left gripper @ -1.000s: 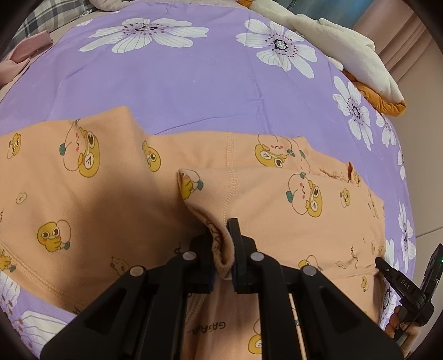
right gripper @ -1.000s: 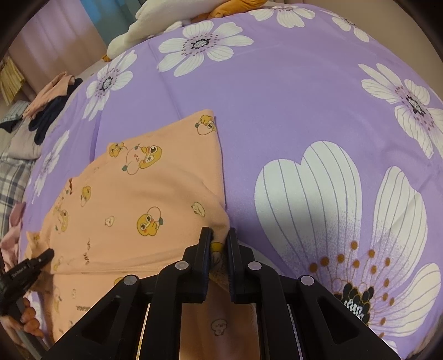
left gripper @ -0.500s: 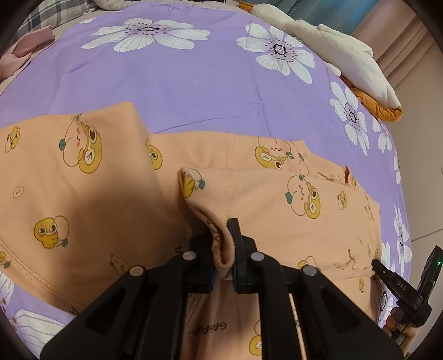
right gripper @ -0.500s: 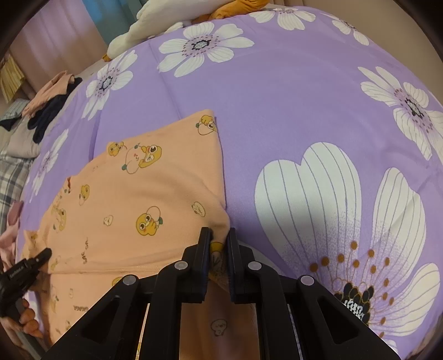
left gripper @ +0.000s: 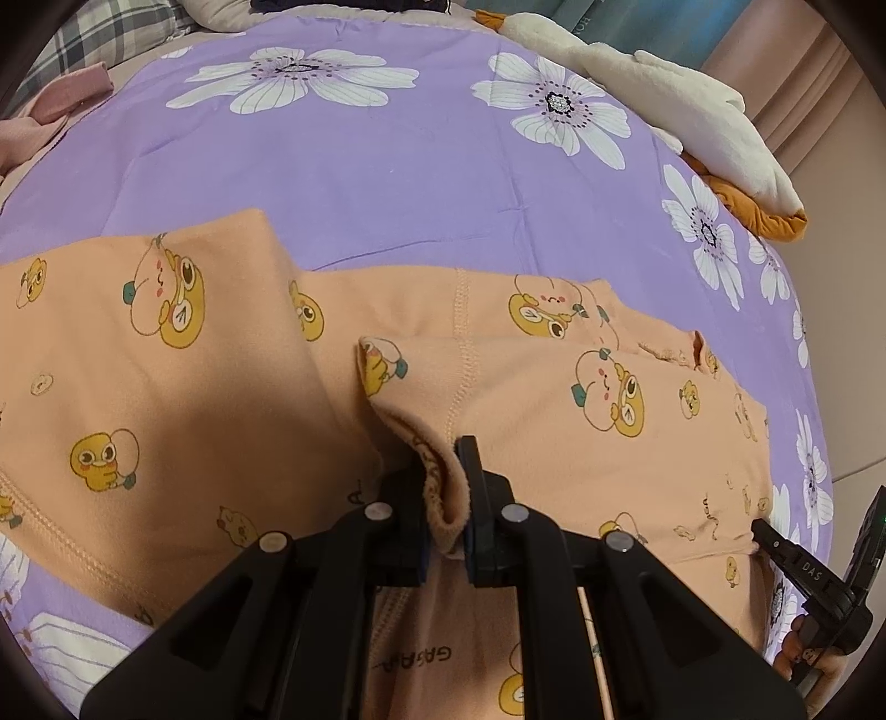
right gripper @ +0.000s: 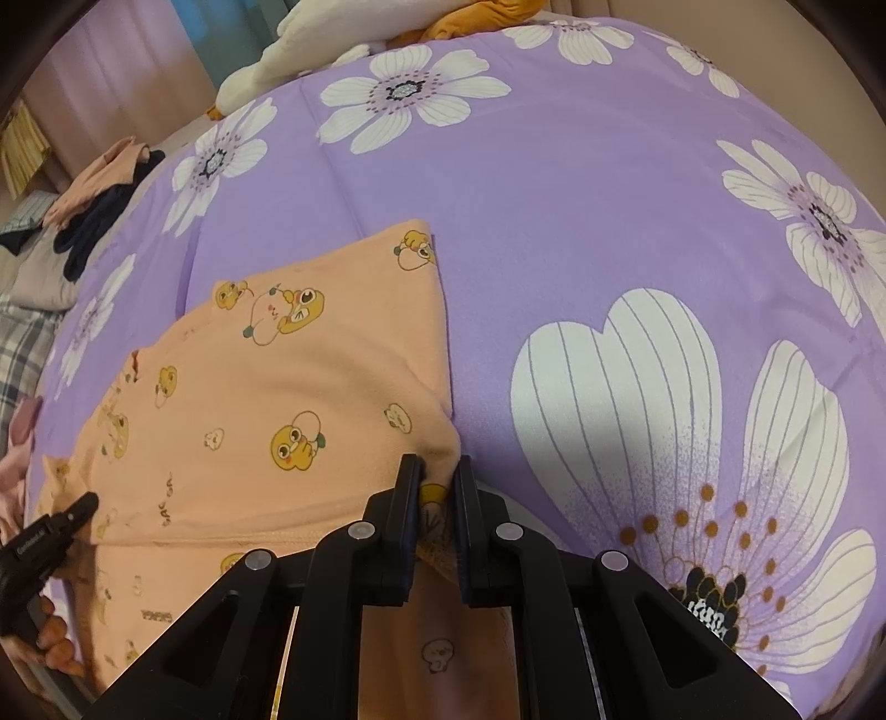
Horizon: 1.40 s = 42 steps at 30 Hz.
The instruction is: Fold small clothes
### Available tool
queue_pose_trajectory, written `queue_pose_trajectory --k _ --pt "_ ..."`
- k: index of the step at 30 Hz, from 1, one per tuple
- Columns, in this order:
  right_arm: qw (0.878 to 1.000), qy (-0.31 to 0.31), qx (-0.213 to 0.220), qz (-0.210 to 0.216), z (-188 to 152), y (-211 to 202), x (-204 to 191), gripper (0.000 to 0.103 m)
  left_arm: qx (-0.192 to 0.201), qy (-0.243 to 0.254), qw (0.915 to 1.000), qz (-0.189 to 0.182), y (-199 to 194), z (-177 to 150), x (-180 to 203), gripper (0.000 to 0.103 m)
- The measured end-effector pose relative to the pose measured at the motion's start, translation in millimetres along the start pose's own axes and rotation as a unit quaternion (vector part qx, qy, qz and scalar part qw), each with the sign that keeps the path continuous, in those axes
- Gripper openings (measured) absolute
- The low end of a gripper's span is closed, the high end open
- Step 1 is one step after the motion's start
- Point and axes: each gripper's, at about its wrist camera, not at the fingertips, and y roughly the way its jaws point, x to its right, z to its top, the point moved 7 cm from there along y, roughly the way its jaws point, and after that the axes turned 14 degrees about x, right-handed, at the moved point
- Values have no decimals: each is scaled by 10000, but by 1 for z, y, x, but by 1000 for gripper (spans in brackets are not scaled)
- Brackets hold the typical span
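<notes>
A small peach-orange garment (left gripper: pixel 183 387) printed with cartoon ducks lies on the purple flowered bedsheet (left gripper: pixel 343 166). It also shows in the right wrist view (right gripper: pixel 277 387). My left gripper (left gripper: pixel 446 487) is shut on a bunched fold of the garment's edge and holds it lifted over the lower layer. My right gripper (right gripper: pixel 437 482) is shut on the garment's other corner, at its right edge. Each gripper shows in the other's view: the right one at the far right (left gripper: pixel 797 570), the left one at the far left (right gripper: pixel 50 537).
A white and orange plush or blanket (left gripper: pixel 692 111) lies at the bed's far right edge. Pink clothes (left gripper: pixel 61 94) and a plaid cloth (left gripper: pixel 94 27) lie at the far left. A pile of dark and pink clothes (right gripper: pixel 105 194) sits beyond the sheet.
Both grippers keep their hold on the garment. The views have shifted slightly forward over the bed; the held fold looks the same.
</notes>
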Motion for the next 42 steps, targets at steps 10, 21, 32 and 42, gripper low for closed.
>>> queue_pose_trajectory --k 10,21,32,42 --pt "9992 -208 -54 -342 2 5 -7 8 -69 -234 9996 -146 0 1 -3 12" --pt "9979 -405 -68 -493 3 5 -9 8 -117 -488 9987 -1 -5 -1 -2 12" --pt "9948 -704 -179 -709 7 -10 -4 51 -60 -213 9997 102 -61 1 -3 25" --pt "9949 -753 668 59 30 -86 -37 70 860 -468 9952 86 -144 39 -30 83"
